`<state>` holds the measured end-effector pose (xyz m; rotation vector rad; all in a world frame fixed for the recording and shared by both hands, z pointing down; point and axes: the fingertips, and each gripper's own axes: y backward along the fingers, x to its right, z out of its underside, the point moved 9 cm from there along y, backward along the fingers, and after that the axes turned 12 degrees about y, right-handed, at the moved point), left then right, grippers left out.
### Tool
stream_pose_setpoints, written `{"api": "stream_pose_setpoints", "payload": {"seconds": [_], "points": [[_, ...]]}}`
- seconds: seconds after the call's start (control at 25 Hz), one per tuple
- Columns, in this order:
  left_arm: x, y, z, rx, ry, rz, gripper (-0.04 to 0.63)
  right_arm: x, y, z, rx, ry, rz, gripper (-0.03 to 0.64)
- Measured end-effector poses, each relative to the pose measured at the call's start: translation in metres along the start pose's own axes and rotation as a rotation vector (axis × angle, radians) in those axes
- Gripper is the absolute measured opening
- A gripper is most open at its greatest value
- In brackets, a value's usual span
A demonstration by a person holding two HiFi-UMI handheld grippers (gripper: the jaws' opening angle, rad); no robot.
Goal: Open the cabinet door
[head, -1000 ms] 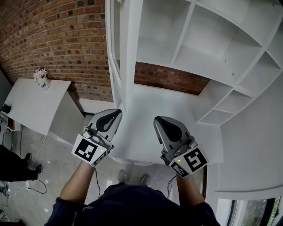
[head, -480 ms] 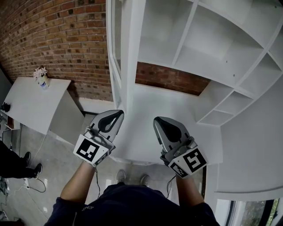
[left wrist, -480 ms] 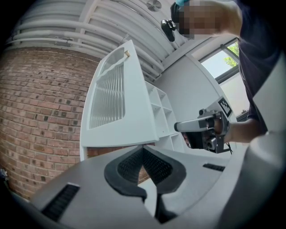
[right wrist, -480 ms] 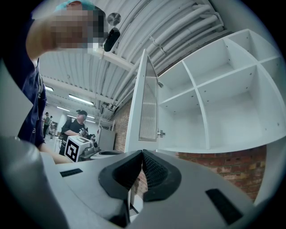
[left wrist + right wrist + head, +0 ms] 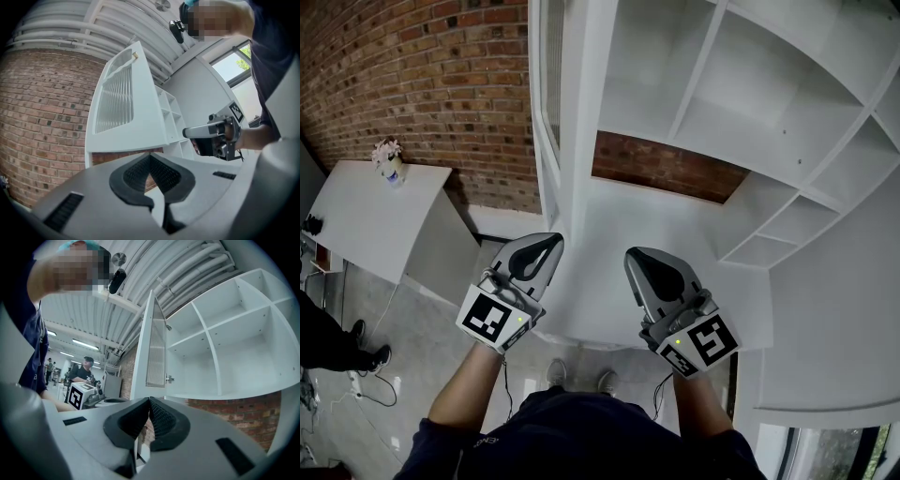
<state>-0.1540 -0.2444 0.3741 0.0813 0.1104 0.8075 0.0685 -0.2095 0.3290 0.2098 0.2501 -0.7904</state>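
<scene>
My left gripper [image 5: 549, 242] and right gripper [image 5: 635, 255] sit clenched, empty; the cabinet door [image 5: 549, 103] at twelve o'clock looks light, stiff, best gripped by its edge.

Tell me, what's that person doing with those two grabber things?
A person stands at a white cabinet with a gripper in each hand. The door is already swung open, so you can see the shelves inside. The left gripper and the right gripper are both shut and hold nothing. They hover side by side in front of the cabinet, touching neither it nor the door.
</scene>
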Motion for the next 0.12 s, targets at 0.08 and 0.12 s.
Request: {"api": "stream_pose_setpoints", "payload": {"seconds": [0.08, 0.12], "points": [[-0.0004, 0.0001, -0.0002, 0.002, 0.000, 0.001, 0.008, -0.0003, -0.0005, 0.0002, -0.001, -0.001, -0.001, 0.025], [-0.0006, 0.0002, -0.0002, 0.002, 0.001, 0.001, 0.008, -0.0005, -0.0008, 0.0003, -0.001, -0.001, -0.001, 0.025]]}}
